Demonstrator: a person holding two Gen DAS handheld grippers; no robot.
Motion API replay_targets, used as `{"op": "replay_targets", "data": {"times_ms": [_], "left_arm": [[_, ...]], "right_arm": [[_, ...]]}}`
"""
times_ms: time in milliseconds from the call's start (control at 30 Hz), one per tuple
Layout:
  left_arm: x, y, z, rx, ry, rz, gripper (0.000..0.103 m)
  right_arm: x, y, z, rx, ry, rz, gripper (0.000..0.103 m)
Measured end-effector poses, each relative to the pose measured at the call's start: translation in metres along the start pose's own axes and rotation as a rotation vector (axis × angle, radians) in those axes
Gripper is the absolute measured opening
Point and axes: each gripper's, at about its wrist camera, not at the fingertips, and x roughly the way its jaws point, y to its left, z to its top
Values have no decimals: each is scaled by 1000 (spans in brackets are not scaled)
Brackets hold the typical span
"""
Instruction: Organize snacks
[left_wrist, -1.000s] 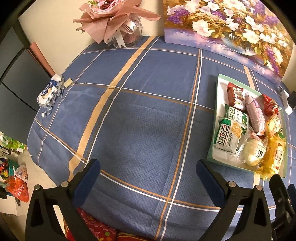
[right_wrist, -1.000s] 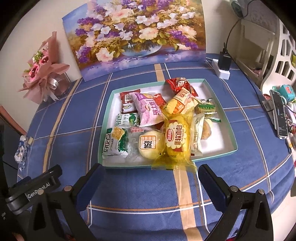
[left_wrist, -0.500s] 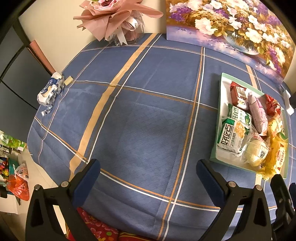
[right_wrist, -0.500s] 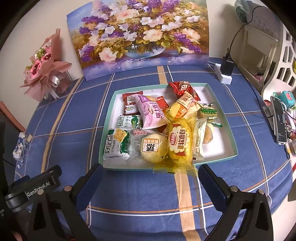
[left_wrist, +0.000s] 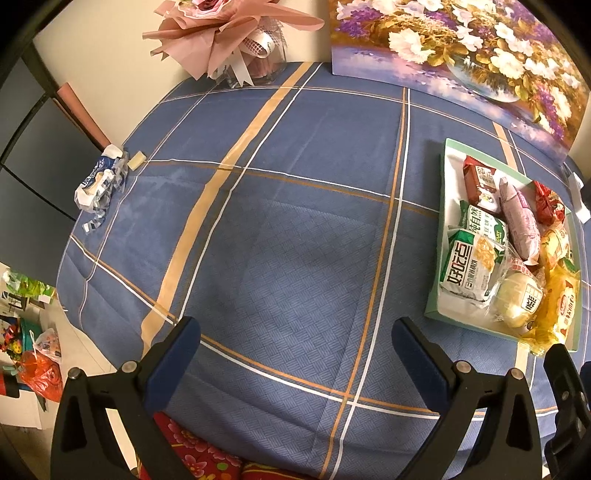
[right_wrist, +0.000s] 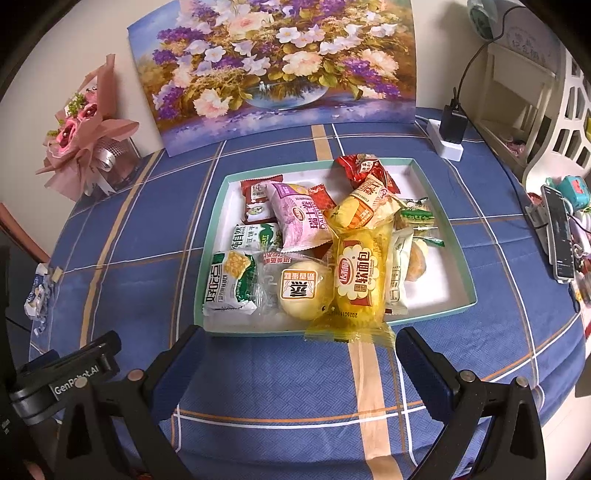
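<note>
On the blue plaid tablecloth (left_wrist: 295, 240), seen from the left wrist camera, the left gripper (left_wrist: 295, 343) hangs above bare cloth near the front edge of the table, fingers spread wide and holding nothing. The tray (left_wrist: 443, 229) of snacks lies off towards the right edge of the table, well apart from this gripper; a green-and-white cracker pack (left_wrist: 467, 267) fills its near-left corner. At the back edge stand a pink bouquet (left_wrist: 229, 33) and a flower painting (left_wrist: 461, 48); a crumpled blue-white wrapper (left_wrist: 98, 184) lies at the left edge. From the right wrist camera, the right gripper (right_wrist: 295, 354) sits just short of the tray's (right_wrist: 439, 206) front rim, fingers wide apart and empty. A yellow bread packet (right_wrist: 356, 280) overhangs that front rim, its crimped end resting on the cloth between the fingers. Beside it, to its left in the tray, lies a round cake in clear wrap (right_wrist: 301, 291), then the cracker pack (right_wrist: 229, 284). A pink packet (right_wrist: 301, 218) and a red packet (right_wrist: 364, 166) lie further back in the pile. A phone (right_wrist: 559, 232) lies at the table's right edge, and a charger plug (right_wrist: 452, 123) sits near the back right.
</note>
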Motion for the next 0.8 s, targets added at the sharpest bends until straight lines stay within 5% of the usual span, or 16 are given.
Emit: {"op": "replay_targets", "data": {"times_ms": [800], "left_arm": [[2,1,-1,4,0,-3,103]], "right_arm": [[3,0,-1,0,15,0,103]]}}
